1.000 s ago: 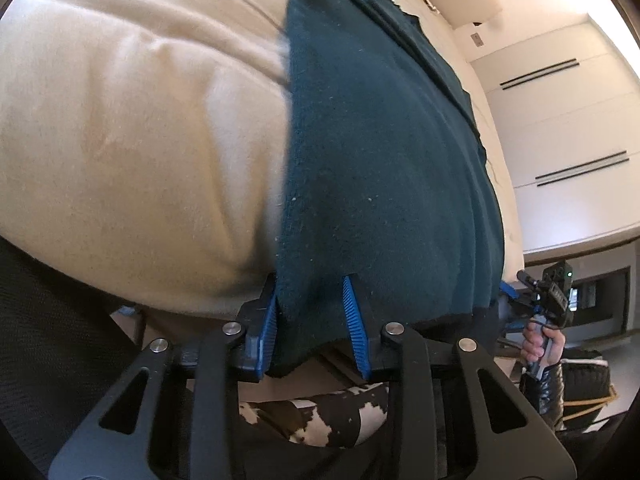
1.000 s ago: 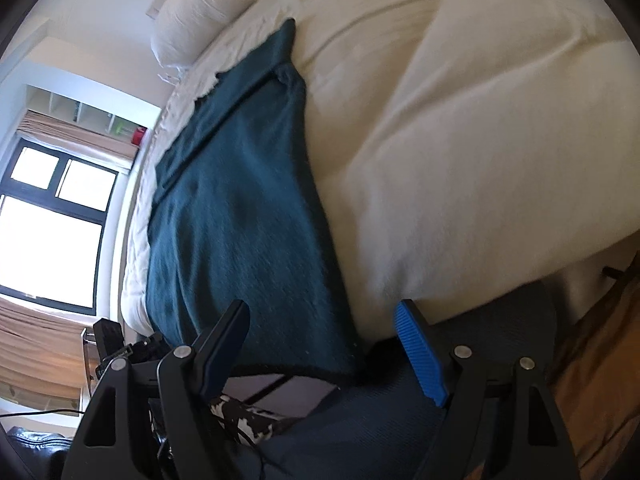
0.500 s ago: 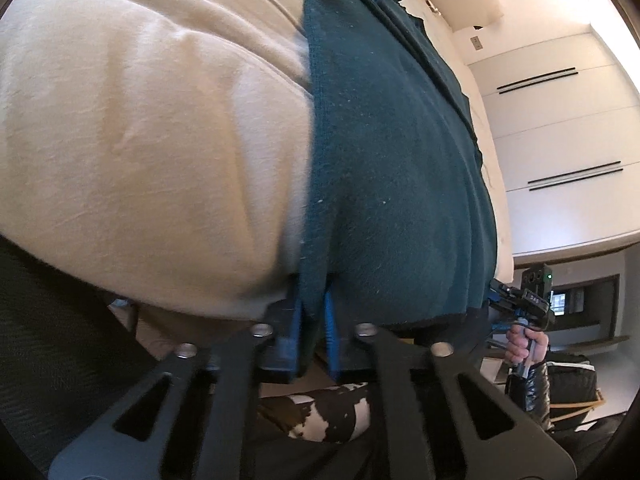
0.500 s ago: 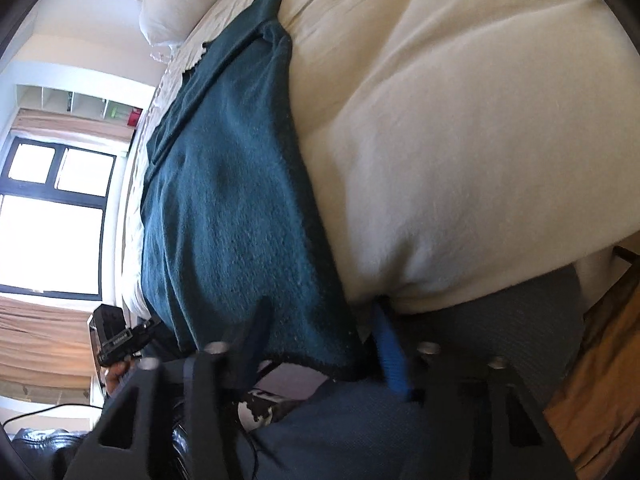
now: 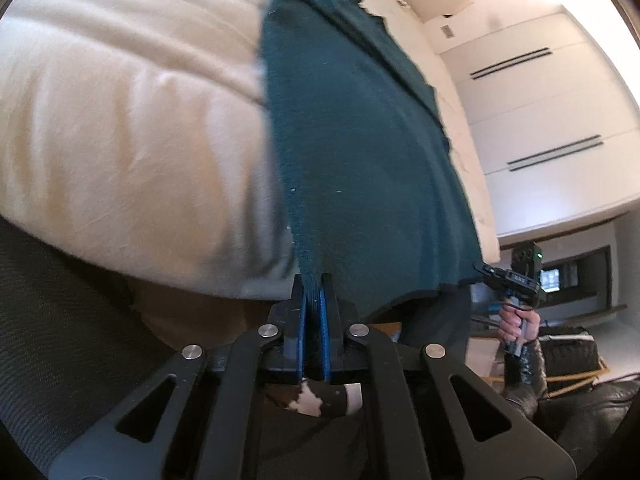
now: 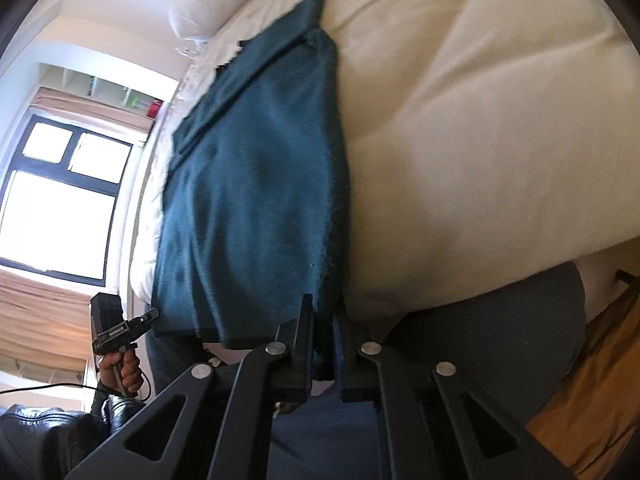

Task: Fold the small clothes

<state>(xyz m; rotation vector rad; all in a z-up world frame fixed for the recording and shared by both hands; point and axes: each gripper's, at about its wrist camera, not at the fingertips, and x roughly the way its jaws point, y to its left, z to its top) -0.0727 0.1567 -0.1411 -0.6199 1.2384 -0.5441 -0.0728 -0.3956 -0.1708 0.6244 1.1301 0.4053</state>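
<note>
Garment: dark teal knit cloth (image 5: 360, 152), fuzzy weave, lying lengthwise on the bed, near hem hanging past the edge.
Bed: cream duvet (image 5: 132, 120), soft, puffy, creased.
Left gripper (image 5: 314, 300): blue pads clenched on the hem's left corner.
Right gripper (image 6: 324, 312): black jaws clamped on the hem's right corner.
Pose: both angled downward toward the bed edge, each hand gripping a handle.

Teal on cream, black and blue up close

A dark teal garment (image 5: 360, 152) lies on a cream bed cover (image 5: 132, 120); the left gripper (image 5: 314, 300) is black with blue pads, and brown-and-white patterned cloth (image 5: 308, 396) shows at lower centre.
</note>
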